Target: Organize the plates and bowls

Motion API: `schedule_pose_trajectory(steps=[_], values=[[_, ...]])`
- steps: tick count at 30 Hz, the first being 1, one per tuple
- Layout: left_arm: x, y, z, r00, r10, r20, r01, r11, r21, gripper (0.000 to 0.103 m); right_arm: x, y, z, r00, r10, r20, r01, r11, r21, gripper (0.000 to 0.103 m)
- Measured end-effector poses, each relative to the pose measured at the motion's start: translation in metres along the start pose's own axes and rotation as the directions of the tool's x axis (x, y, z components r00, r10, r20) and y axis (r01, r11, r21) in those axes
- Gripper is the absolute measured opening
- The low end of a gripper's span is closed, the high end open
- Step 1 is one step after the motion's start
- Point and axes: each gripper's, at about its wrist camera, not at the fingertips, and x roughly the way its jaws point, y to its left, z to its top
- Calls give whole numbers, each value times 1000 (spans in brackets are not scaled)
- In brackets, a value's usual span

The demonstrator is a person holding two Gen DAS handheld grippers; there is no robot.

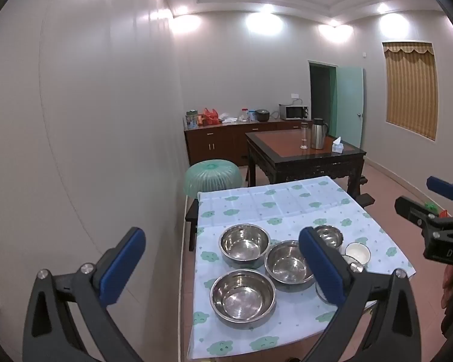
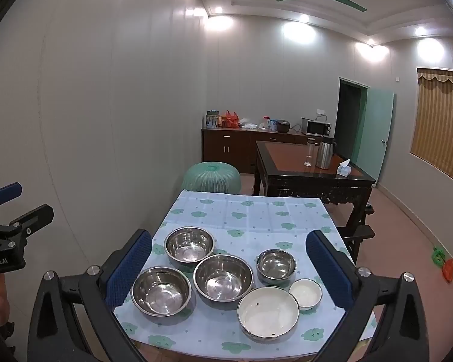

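Nothing is stacked yet: six bowls point(image 2: 223, 277) stand apart on the worktop point(image 2: 250, 214); left gripper point(image 1: 223, 265) and right gripper point(image 2: 229, 268) are spread, empty.

Left wrist view: my camera sits behind my left tongs point(image 1: 223, 267), looking forward and slightly down over the near left corner of the table point(image 1: 287, 205).
Right wrist view: my camera sits behind my right tongs point(image 2: 229, 267), also tipped slightly down, more squarely over the table point(image 2: 244, 211).
Nearness: both hang just short of the table's near edge.
Shared ground: both see the steel bowls point(image 1: 245, 246) point(image 2: 189, 243), the dark wooden table point(image 1: 305, 157) point(image 2: 311, 175) and the green door point(image 1: 348, 102) point(image 2: 374, 129).
Cross-sight: each view catches my other tongs at its edge.
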Motion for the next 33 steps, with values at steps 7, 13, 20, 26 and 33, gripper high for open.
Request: schedule_pose_trajectory(steps=[7,13,20,26,33], values=[[-3,-7,1,1000,7,-1,-7,1000,6,103,4,0,0,1000,4,-6,-4,1000,6,103],[6,-3,-8,1000,9,3,-9,1000,12,103,7,0,0,1000,10,-13,-10,1000,7,103],[10,0,-10,1000,7,-1,-7,1000,3,103,12,2,1,1000,9,-21,-9,1000,9,103],[9,0,-7,1000,4,-4,-4,1000,-1,103,15,4,1,1000,9,-23,-9,1000,7,103],[11,1,-6,1000,1,-9,-1,1000,-11,103,17,4,2,1000,10,-24,-9,1000,7,103]])
